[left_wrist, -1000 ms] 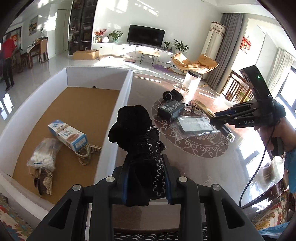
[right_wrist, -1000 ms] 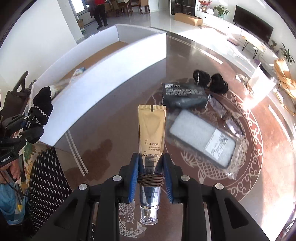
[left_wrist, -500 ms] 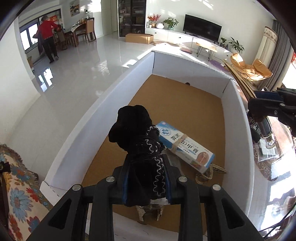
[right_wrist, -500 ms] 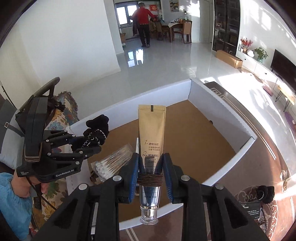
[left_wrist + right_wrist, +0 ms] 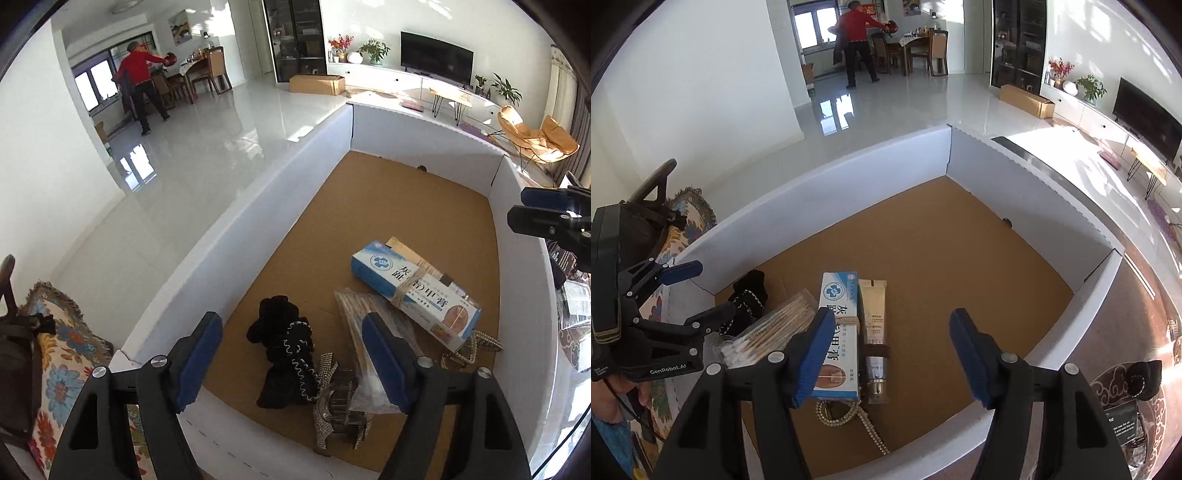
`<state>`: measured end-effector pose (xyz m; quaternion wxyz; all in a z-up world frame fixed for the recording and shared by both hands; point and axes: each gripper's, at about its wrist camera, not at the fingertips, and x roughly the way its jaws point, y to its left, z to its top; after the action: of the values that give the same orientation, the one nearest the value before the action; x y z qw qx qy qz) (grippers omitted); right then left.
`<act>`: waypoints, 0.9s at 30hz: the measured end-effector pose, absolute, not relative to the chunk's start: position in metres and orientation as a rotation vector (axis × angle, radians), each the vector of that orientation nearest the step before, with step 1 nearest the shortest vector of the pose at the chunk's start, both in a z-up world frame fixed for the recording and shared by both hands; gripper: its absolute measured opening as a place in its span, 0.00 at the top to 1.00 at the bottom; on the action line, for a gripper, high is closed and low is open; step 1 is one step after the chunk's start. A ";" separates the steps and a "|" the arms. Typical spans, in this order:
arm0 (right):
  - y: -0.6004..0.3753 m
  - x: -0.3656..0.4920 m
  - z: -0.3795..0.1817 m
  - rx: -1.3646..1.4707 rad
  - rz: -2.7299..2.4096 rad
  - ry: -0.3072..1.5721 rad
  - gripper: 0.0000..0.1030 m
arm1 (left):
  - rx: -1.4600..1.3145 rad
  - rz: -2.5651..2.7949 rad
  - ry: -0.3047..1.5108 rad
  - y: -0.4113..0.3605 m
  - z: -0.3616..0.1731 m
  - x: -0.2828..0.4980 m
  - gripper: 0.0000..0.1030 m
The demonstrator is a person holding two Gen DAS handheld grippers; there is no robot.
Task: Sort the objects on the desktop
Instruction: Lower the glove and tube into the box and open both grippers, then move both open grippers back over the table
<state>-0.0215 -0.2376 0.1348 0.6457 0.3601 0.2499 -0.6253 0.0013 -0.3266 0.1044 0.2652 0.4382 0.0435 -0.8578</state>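
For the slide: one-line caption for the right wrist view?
Open right gripper above white box, gold tube lying beside the blue carton.

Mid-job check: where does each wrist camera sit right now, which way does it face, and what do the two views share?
Left wrist: on the left gripper, jaws open, looking down into the white box over the black hair tie.
Right wrist: on the right gripper, jaws open, above the gold tube; a hand shows.
Shared: box, blue carton, cotton swabs.
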 end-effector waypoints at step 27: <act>0.072 -0.155 0.106 0.752 -1.844 0.349 0.03 | 1.038 -2.715 -0.109 -0.044 0.143 -0.003 0.00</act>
<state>-0.1551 0.0724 0.1061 0.5309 0.3153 0.1463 -0.7729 -0.0035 -0.0445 0.1427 0.1162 0.3545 -0.0373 -0.9270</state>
